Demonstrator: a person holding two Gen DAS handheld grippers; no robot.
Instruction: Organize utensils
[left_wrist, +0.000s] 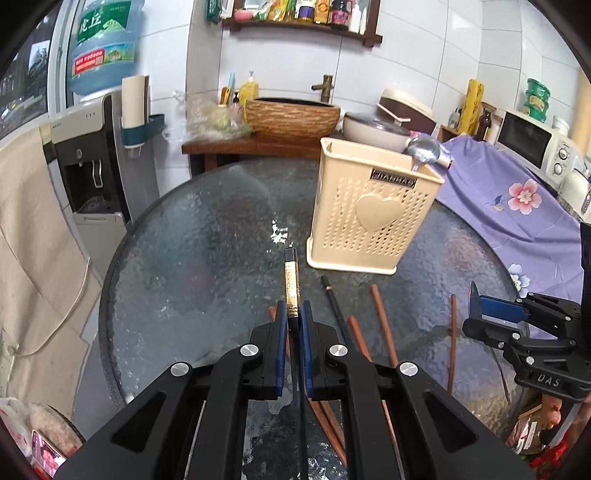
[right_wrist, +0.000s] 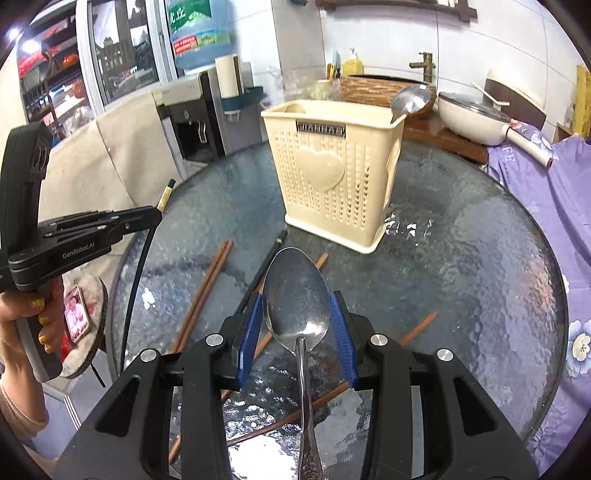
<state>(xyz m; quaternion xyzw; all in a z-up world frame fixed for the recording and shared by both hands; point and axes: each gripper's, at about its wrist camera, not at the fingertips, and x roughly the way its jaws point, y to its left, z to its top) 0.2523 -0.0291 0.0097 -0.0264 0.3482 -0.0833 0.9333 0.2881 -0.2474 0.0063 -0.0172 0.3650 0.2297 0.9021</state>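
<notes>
Cream holder (left_wrist: 373, 206) dotted with heart perforations, dark pebbled-glass tabletop (left_wrist: 207, 229), reddish-brown chopsticks (left_wrist: 384, 325), gold-banded black chopstick (left_wrist: 291, 291), shiny silver spoon (right_wrist: 297, 302), lilac floral cloth (left_wrist: 509, 206)

We see a round tabletop of dark textured glass (right_wrist: 461, 258), glossy and rippled. The cream perforated plastic utensil holder (right_wrist: 328, 173) looks smooth and matt. 1 polished metal spoon (right_wrist: 297, 299) shines; the reddish-brown wooden chopsticks (left_wrist: 384, 325) appear matt.
</notes>
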